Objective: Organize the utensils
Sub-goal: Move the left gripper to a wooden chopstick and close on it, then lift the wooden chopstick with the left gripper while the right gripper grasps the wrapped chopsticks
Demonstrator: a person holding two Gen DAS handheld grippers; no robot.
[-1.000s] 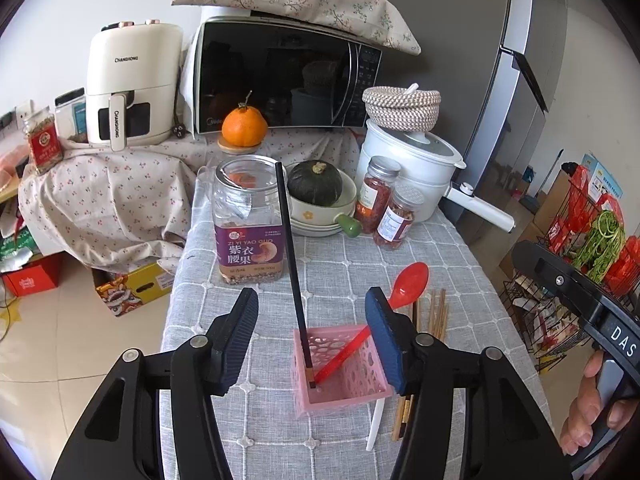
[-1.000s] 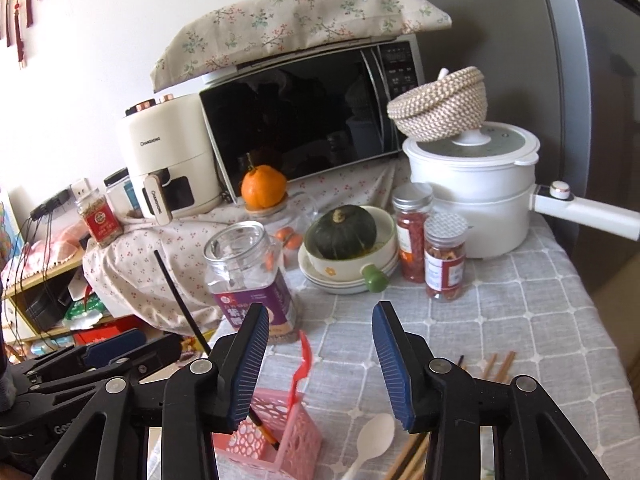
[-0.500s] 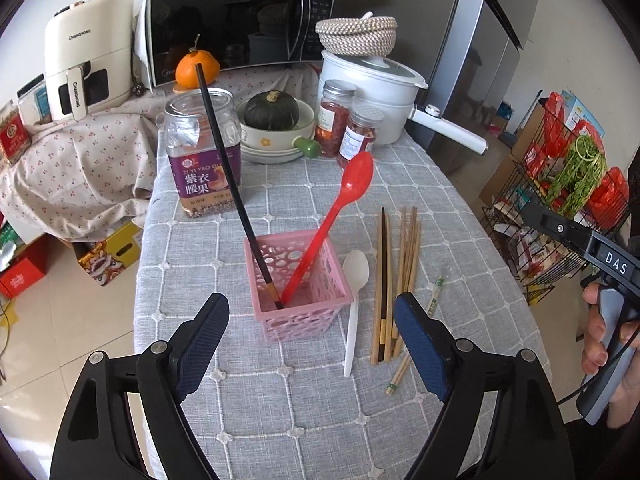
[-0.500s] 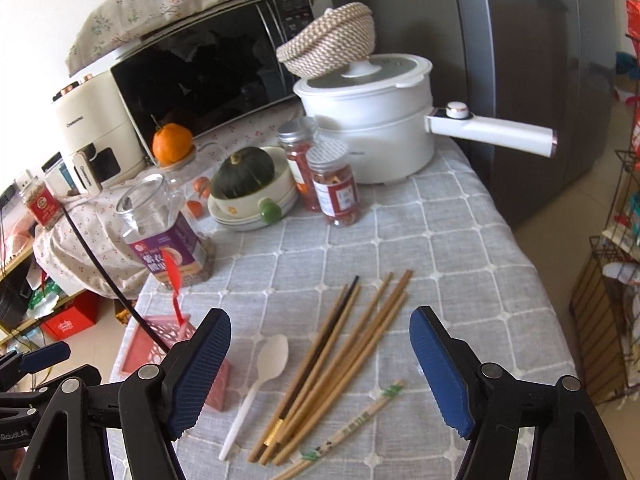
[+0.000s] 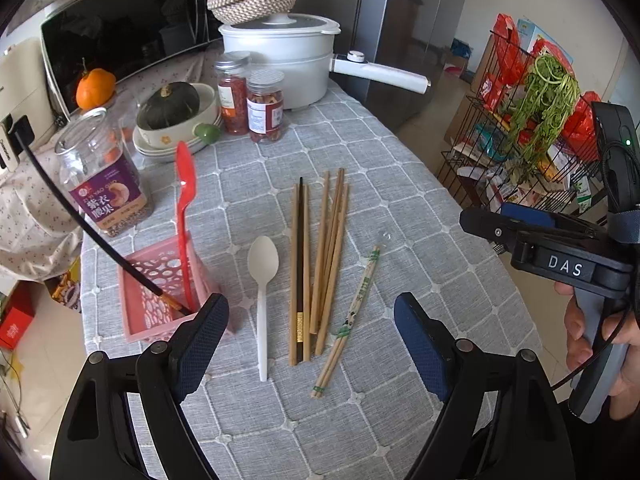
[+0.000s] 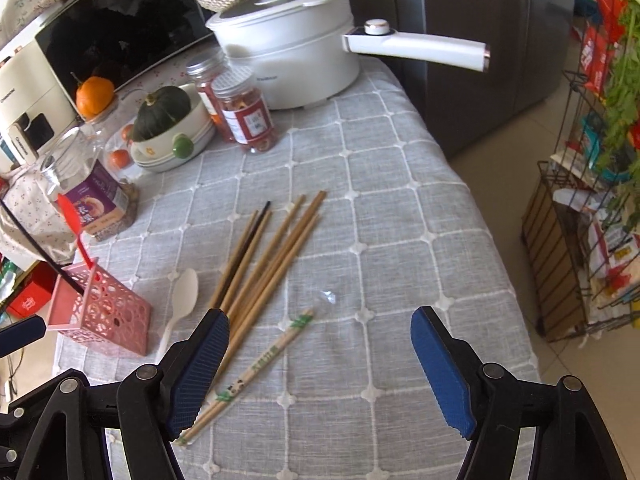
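Both tongs you are holding are standing wide apart and gripping nothing: your left gripper (image 5: 310, 344) is hanging over the loose utensils, your right gripper (image 6: 320, 364) over the wrapped pair of chopsticks (image 6: 256, 368). One pink basket (image 5: 160, 292) is sitting at the left of the grey tablecloth (image 5: 400, 208), holding one red spoon (image 5: 185, 208) and one black chopstick (image 5: 80, 224). Lying beside it are one white spoon (image 5: 262, 280), one dark chopstick (image 5: 300, 264) and about seven bare wooden chopsticks (image 5: 332, 248); they overlap too much for a sure count.
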